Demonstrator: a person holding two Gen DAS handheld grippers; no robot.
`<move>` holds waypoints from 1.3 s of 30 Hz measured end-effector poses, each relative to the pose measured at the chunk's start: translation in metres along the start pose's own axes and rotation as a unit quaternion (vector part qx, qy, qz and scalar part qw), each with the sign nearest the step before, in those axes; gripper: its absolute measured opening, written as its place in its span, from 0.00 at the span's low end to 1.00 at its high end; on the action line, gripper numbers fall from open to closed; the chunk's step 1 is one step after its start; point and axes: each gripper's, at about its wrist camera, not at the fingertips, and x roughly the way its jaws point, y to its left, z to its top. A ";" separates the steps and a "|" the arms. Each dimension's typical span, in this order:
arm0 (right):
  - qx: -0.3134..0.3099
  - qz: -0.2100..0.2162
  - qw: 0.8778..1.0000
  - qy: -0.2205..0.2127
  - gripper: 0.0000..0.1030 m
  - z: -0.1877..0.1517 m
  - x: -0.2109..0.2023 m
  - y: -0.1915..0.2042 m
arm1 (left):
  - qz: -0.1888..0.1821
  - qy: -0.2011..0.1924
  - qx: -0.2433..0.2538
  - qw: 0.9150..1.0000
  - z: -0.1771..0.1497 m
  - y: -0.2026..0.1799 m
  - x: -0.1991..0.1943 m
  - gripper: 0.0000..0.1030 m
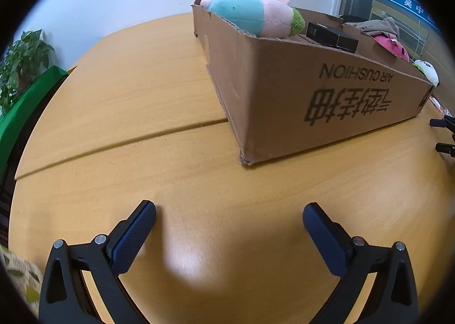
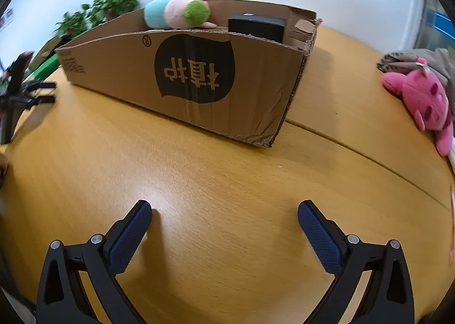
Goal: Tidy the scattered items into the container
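Both tools are idle over the bare wooden table [image 1: 142, 91]. The left gripper [image 1: 229, 220] has its jaws spread wide with nothing between them; the right gripper [image 2: 224, 217] stands the same, apart and empty, low above the tabletop. Their inner pads are dark blue with a fine knurled texture, evidently for grip on soft goods.

The cardboard box [image 2: 119, 71], corrugated, with torn, ragged corners and printed panels, sits on the table ahead of both tools. It already holds a blue-and-pink plush toy [image 1: 250, 15] resting against the rim, and a rigid black carton [image 2: 257, 25] beside it.

Still outside, to the right of the box, lie a pink plush toy [image 2: 423, 99], touching a folded beige cloth [image 2: 412, 58]. In my judgement the task is part done; the right gripper is better placed for those items.
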 end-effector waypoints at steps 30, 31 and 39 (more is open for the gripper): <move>-0.009 0.003 1.000 -0.003 1.00 -0.002 0.000 -0.003 | -0.005 -0.001 0.011 1.000 0.051 -0.009 -0.009 1.00; -0.009 0.003 1.000 -0.003 1.00 -0.002 0.000 -0.003 | -0.006 0.000 0.012 1.000 0.051 -0.009 -0.009 1.00; -0.011 0.004 1.000 -0.004 1.00 -0.002 0.000 -0.003 | -0.008 0.000 0.014 1.000 0.051 -0.010 -0.009 1.00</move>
